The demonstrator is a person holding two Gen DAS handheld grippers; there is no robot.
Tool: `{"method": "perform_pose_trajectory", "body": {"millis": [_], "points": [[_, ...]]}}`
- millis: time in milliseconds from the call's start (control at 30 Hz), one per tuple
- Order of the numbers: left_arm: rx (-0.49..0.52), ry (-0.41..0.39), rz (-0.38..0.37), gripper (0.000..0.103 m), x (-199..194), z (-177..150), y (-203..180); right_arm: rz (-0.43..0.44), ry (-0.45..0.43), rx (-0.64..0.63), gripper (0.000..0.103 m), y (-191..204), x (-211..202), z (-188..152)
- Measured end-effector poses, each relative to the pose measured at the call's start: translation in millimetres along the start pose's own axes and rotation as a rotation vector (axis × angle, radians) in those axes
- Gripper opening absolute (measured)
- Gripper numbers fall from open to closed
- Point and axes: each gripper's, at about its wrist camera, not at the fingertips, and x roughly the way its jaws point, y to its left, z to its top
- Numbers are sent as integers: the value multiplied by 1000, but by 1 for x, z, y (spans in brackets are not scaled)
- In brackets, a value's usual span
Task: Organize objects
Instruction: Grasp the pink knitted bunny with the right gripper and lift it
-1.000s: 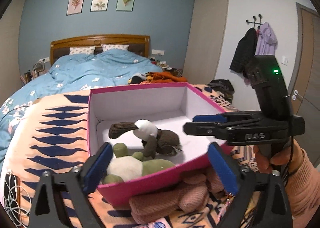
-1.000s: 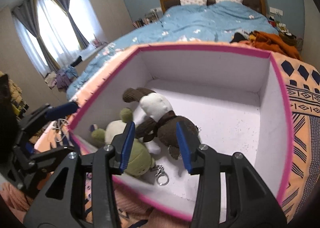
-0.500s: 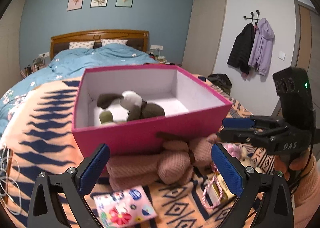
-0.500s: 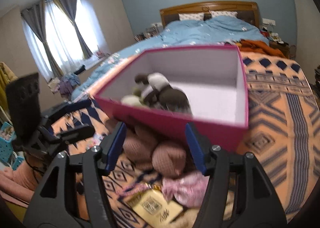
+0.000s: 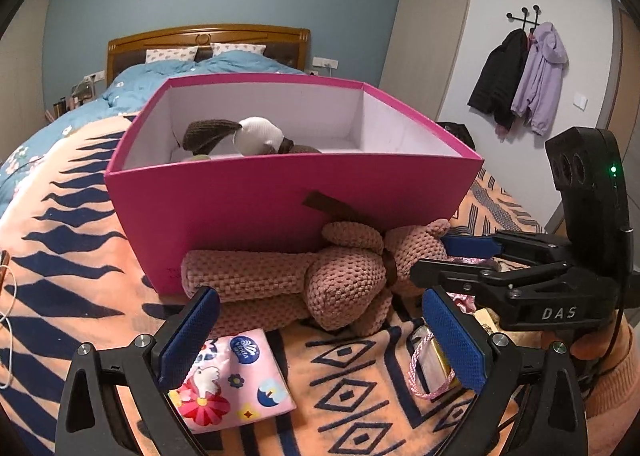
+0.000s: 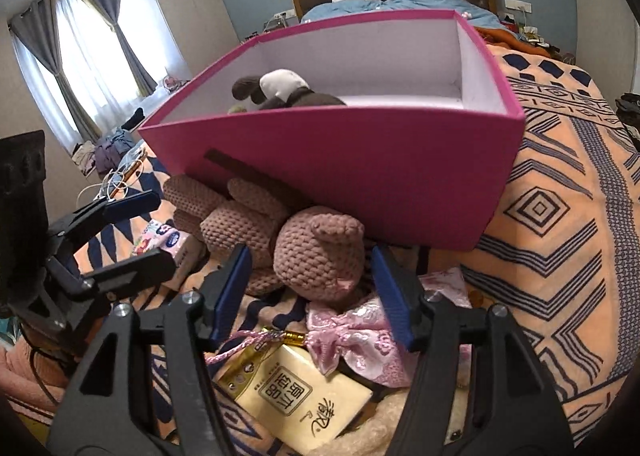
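My box [image 5: 280, 208] is magenta outside and white inside, on an orange blanket [image 6: 560, 240] with navy geometric patterns. Against it lies a dusty-pink knitted plush [image 5: 340, 280]; my pads [image 5: 452, 340] are blue.

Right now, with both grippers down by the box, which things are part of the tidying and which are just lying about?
For the job:
- pink box
- knitted plush toy against its front
- tissue pack
- gold packet
- pink satin pouch
- brown-and-white plush, already in the box

Just lying about:
- jackets on wall hooks
- white cable
- blue duvet
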Motion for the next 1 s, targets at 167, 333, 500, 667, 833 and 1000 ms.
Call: {"method": "perform_pose_trajectory", "body": {"millis": [167,333,500,667,833,1000], "points": [[-6,26,3,97,6,-2,1,-31,12,7,64,0,9,2],[13,46,5,88,9,-5,-4,-46,21,6,61,0,14,3],[22,70,-25,72,11,-6,-6,-47,18,5,53,0,15,2],[19,97,-61,52,14,-6,-8,-39,4,11,51,0,11,2],[5,98,-100,45,10,-7,-7,-25,-16,9,51,3,3,3],[-1,82,-120,45,0,-5,-7,-18,-32,6,51,5,-5,4]]}}
